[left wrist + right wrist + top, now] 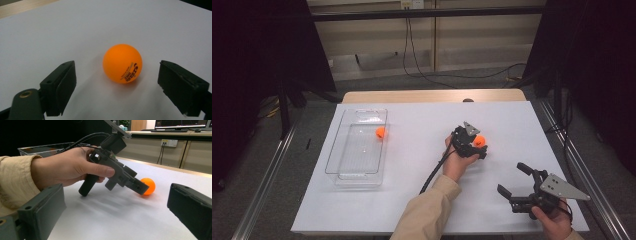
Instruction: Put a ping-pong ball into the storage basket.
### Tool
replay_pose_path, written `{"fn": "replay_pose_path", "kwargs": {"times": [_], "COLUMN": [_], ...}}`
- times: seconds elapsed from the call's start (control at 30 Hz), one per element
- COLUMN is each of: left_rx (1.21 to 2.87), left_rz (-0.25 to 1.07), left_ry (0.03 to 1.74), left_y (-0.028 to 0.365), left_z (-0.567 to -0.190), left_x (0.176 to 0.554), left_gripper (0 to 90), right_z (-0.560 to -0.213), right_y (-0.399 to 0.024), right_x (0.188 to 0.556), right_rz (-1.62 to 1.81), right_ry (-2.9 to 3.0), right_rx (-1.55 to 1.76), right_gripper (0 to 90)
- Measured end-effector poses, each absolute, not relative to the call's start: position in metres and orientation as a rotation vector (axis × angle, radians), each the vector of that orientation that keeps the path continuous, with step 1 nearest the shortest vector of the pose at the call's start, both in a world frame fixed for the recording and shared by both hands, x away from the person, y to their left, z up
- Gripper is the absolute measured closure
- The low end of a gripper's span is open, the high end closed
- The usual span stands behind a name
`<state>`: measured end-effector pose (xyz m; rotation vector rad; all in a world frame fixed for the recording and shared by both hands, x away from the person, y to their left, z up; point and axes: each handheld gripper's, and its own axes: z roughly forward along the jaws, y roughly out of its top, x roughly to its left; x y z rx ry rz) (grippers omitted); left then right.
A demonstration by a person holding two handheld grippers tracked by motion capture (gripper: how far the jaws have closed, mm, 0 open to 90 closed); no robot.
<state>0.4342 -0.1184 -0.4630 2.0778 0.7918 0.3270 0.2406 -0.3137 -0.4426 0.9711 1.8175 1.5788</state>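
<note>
An orange ping-pong ball [480,141] [122,63] with dark print lies on the white table sheet [422,200], right of centre. My left gripper [479,146] [117,67] is down at the sheet with its jaws on either side of the ball; there is a gap on each side, so it is open. In the right gripper view the left gripper [140,188] slopes down to the ball [149,186] in a person's hand. My right gripper [511,177] [116,195] is open near the front right, with nothing between its jaws. A second orange ball [381,132] lies in the clear tray [357,176].
The clear rectangular tray stands on the left part of the sheet, long side running front to back. A black cable [432,175] trails from the left gripper toward the front edge. Beyond the table's far wooden edge [432,95] are floor cables and dark curtains.
</note>
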Motion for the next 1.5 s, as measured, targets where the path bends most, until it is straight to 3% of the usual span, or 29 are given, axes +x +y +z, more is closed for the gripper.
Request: {"fn": "replay_pose_path", "kwargs": {"times": [0.97, 1.5], "left_rx": [2.073, 2.094], "left_rz": [0.289, 0.269], "left_ry": [0.816, 0.834], "left_y": [-0.131, -0.133], "left_z": [-0.464, -0.466], "left_x": [0.439, 0.442], "left_gripper": [31.0, 46.1], "right_z": [-0.442, -0.442], "right_y": [-0.315, -0.315], "right_x": [0.240, 0.240], "right_rz": [1.583, 1.584], "right_ry": [1.814, 1.813], "right_rx": [0.977, 0.973], "right_gripper": [1.2, 1.2]}}
